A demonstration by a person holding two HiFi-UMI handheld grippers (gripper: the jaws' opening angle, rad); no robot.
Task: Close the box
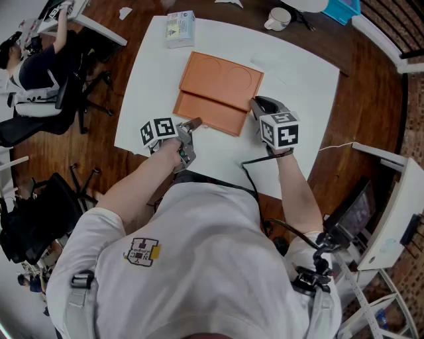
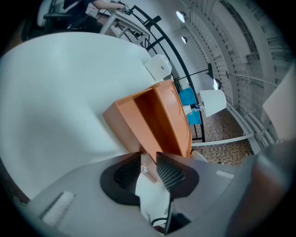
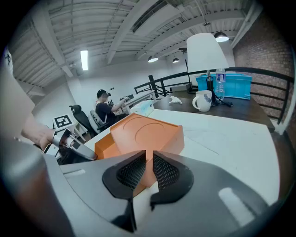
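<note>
An orange box (image 1: 218,93) lies on the white table (image 1: 305,86), its lid shifted toward the far side over the base. My left gripper (image 1: 195,124) is at the base's near edge. In the left gripper view the jaws (image 2: 148,159) stand a little apart, with the near edge of the box (image 2: 157,115) pinched between the tips. My right gripper (image 1: 257,106) sits against the right corner of the box. There its jaws (image 3: 149,155) show only a thin slit, with nothing in it, and the box (image 3: 148,134) is right behind the tips.
A small white carton (image 1: 179,28) stands at the table's far edge. A mug (image 1: 278,18), a white lamp (image 3: 206,51) and a blue bin (image 3: 231,85) are on the dark desk beyond. A seated person (image 1: 33,73) and office chairs are at the left.
</note>
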